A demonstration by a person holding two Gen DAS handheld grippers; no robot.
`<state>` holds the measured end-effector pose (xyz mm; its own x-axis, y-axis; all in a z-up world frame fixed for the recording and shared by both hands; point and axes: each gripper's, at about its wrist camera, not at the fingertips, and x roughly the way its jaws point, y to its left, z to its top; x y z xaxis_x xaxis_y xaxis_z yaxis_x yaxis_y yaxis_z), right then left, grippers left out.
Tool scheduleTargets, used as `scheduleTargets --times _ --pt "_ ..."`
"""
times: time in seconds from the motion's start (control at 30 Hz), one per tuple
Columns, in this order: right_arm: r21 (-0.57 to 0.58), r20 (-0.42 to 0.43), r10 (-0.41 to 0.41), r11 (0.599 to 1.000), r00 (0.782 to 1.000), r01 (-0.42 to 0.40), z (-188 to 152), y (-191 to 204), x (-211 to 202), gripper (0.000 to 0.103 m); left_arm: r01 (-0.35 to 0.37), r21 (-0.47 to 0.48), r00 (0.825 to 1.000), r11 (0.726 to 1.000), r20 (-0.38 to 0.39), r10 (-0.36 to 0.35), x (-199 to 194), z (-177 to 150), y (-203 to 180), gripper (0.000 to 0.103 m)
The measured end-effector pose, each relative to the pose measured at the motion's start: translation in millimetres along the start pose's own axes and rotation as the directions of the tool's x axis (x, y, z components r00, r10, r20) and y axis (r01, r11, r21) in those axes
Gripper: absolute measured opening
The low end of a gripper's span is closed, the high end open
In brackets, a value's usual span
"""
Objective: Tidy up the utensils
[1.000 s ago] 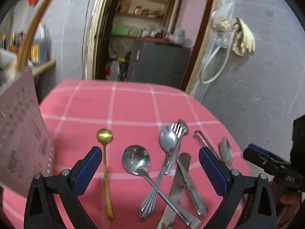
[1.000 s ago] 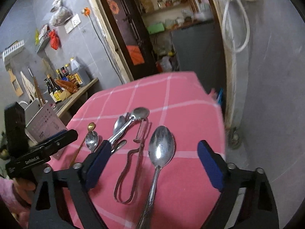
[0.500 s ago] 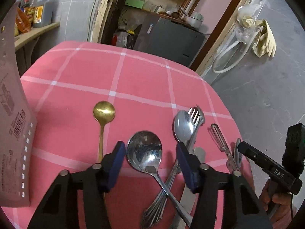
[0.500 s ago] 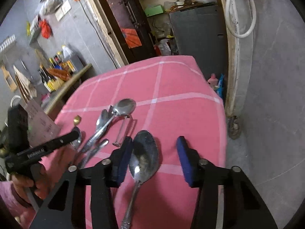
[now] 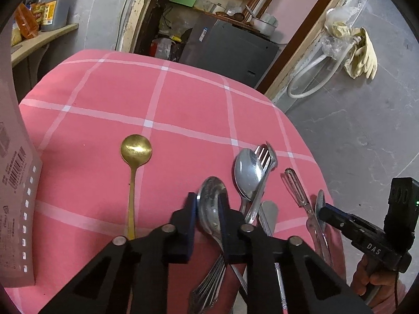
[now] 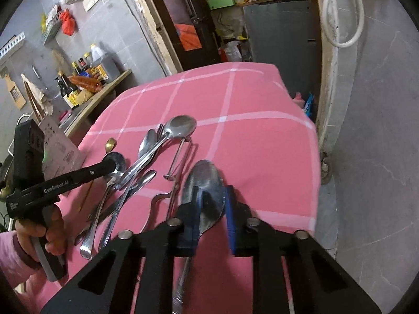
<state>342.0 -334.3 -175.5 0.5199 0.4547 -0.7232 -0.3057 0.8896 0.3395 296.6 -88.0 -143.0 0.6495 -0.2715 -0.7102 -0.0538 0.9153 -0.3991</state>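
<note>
Here, left gripper (image 5: 208, 209) fingers pinching round spoon (image 5: 210, 204), right gripper (image 6: 210, 209) fingers pinching oval spoon (image 6: 204, 183), gold spoon (image 5: 135, 154) fully visible only leftward

Utensils lie on tablecloth (image 5: 183, 99), spread left to right in left wrist view. Gold spoon (image 5: 135, 154) leftmost, apart from rest. Round spoon (image 5: 209, 204) right of it, bowl between left gripper (image 5: 208, 213) pads. Next right, oval spoon (image 5: 247, 174) and fork (image 5: 264, 157) crossing, knife (image 5: 269, 209) under them. Peeler (image 5: 296, 185) further right. Large spoon (image 6: 204, 183) rightmost, bowl between right gripper (image 6: 212, 204) pads. Perforated holder (image 5: 15, 183) at table's left edge.
</note>
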Motion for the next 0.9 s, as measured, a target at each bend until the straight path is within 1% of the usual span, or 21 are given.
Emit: scheduleTargets --times 0.03,0.13,0.3,0.5,0.6,0.77,0.9 --pt "0.002 0.000 0.001 1.000 1.000 -0.001 -2 -2 -2 0.009 0.003 -0.001 1.000 1.000 -0.003 -0.003 1 1 0 0.008" --pt "0.010 0.014 0.020 1.000 1.000 -0.020 -2 -1 -7 0.005 0.009 0.005 1.000 1.000 0.001 -0.009 -1 2 -1 0.004" --pt "0.014 0.031 0.036 0.999 0.999 -0.037 -5 1 -19 0.001 0.011 0.029 1.000 1.000 0.011 -0.011 -10 4 -7 0.004" --pt "-0.004 0.032 0.021 1.000 0.999 -0.021 -9 12 -30 0.001 0.027 0.061 0.999 0.998 0.025 -0.028 -26 6 -14 0.004" --pt "-0.005 0.038 -0.003 1.000 0.999 0.003 -12 17 -36 0.001 0.033 0.086 0.999 0.996 0.032 -0.035 -35 8 -19 0.004" --pt "-0.010 0.100 -0.040 0.999 0.994 0.042 -13 29 -59 0.001 0.036 0.117 0.997 0.993 0.059 -0.043 -53 8 -26 0.004" --pt "-0.004 0.189 -0.075 0.997 0.979 0.077 -12 44 -85 0.001 0.046 0.131 0.994 0.990 0.093 -0.059 -70 10 -31 0.003"
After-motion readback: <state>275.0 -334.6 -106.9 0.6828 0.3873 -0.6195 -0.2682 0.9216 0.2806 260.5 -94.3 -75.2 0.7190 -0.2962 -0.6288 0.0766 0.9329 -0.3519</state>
